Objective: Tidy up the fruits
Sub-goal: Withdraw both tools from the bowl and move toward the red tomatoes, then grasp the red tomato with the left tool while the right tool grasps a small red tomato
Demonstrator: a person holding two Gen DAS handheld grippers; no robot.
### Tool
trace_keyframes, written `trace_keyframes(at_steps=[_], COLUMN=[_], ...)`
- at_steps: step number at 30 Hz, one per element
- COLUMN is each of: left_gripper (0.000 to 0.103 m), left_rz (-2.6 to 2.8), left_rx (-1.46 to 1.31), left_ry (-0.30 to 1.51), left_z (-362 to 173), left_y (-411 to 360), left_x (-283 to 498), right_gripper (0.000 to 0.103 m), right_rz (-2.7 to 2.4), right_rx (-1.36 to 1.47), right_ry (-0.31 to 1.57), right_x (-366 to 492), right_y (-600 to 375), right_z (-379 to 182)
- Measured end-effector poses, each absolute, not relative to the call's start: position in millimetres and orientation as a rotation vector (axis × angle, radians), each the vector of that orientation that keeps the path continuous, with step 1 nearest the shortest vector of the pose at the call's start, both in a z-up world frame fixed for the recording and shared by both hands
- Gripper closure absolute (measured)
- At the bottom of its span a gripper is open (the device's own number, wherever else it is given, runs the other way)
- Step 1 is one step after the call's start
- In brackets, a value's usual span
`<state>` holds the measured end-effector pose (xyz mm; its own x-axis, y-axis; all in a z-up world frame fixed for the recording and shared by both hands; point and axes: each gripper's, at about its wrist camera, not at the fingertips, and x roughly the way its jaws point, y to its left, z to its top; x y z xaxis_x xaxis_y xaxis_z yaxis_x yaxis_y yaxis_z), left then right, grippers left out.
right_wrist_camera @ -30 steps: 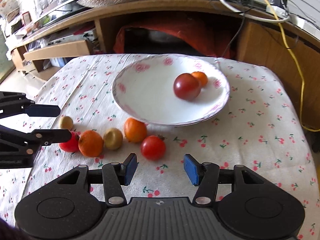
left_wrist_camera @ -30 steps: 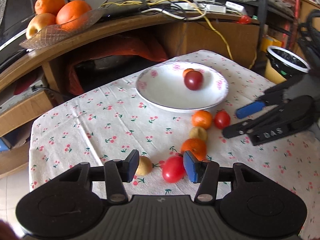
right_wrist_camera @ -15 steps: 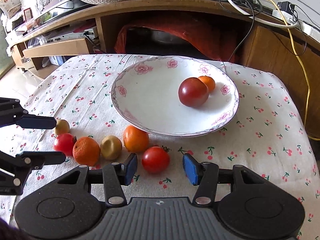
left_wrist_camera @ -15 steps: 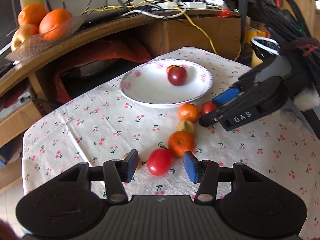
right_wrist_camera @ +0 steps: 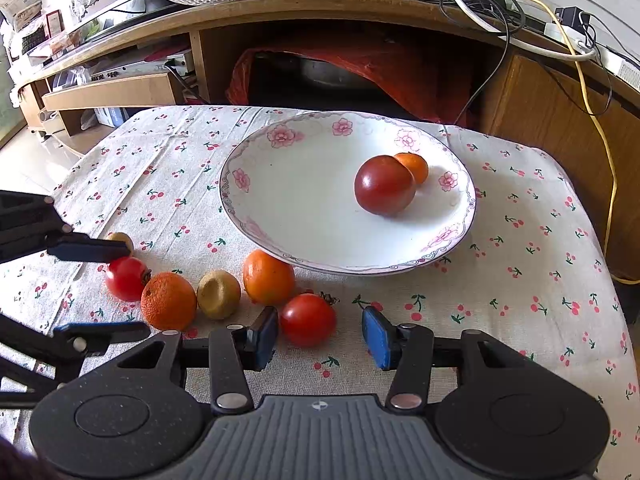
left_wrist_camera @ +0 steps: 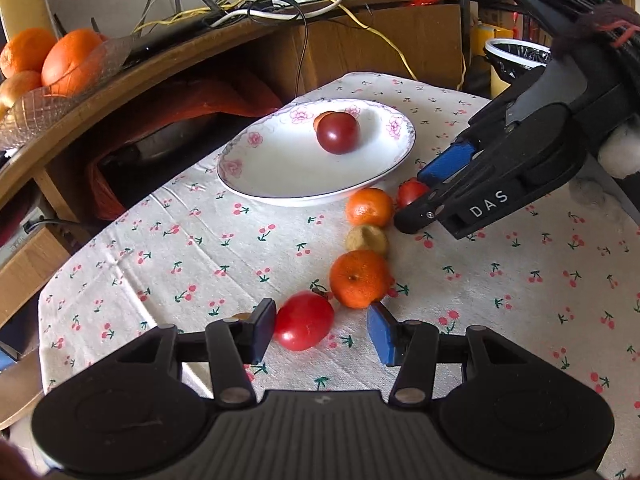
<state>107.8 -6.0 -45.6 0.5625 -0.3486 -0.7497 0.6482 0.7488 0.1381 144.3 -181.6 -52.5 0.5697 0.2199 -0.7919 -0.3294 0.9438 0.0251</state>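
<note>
A white floral plate (left_wrist_camera: 280,184) (right_wrist_camera: 280,200) holds a dark red tomato (left_wrist_camera: 338,133) (right_wrist_camera: 384,185) and a small orange (right_wrist_camera: 414,166). A row of fruit lies on the cloth in front of it. My left gripper (left_wrist_camera: 322,330) is open around a red tomato (left_wrist_camera: 305,326) (right_wrist_camera: 126,278), with an orange (left_wrist_camera: 359,279) (right_wrist_camera: 168,300) just beyond. My right gripper (right_wrist_camera: 318,338) is open around another red tomato (right_wrist_camera: 308,319) (left_wrist_camera: 410,193). Between lie a yellowish fruit (left_wrist_camera: 366,239) (right_wrist_camera: 218,294) and a second orange (left_wrist_camera: 368,207) (right_wrist_camera: 267,277).
A small yellow fruit (right_wrist_camera: 120,240) sits behind the left gripper's finger. A glass bowl of oranges (left_wrist_camera: 44,68) stands on the wooden shelf behind the cherry-print table (left_wrist_camera: 520,280), beside cables (left_wrist_camera: 280,0). A white-rimmed bin (left_wrist_camera: 516,54) is at the right.
Both grippers have moved forward and lower. Each red tomato now sits between the open fingers of its gripper. The fruits have not moved.
</note>
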Motion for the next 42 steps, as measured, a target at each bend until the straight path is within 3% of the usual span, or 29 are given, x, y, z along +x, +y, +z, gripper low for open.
trace_keyframes(at_steps=[3, 5, 8, 23, 33, 38, 42], left_gripper=[0.051, 0.056, 0.064, 0.065, 0.059, 0.055, 0.054], left_rz=[-0.608, -0.597, -0.587, -0.627, -0.602, -0.594, -0.581], left_rx=[0.397, 0.365, 0.365, 0.297, 0.337, 0.366, 0.356], left_ry=[0.790, 0.806, 0.813, 0.877, 0.855, 0.838, 0.836], left_z=[-46, -45, -41, -34, -45, -45, -45], left_y=[0, 3, 4, 10, 6, 5, 5], left_x=[112, 116, 117, 104, 105, 103, 102], right_gripper=[0.068, 0.080, 0.080, 0.080, 0.075, 0.065, 0.064], right_rz=[0.327, 0.343, 0.341, 0.434, 0.444, 0.453, 0.447], right_rx=[-0.128, -0.098, -0.111, -0.090, -0.151, -0.156, -0.158], right_ry=[0.916, 0.924, 0.927, 0.981, 0.979, 0.982, 0.978], right_x=[145, 146, 145, 131, 129, 129, 127], right_y=[-184, -186, -184, -188, -181, -180, -180], right_z=[-51, -50, -49, -40, -47, -47, -46])
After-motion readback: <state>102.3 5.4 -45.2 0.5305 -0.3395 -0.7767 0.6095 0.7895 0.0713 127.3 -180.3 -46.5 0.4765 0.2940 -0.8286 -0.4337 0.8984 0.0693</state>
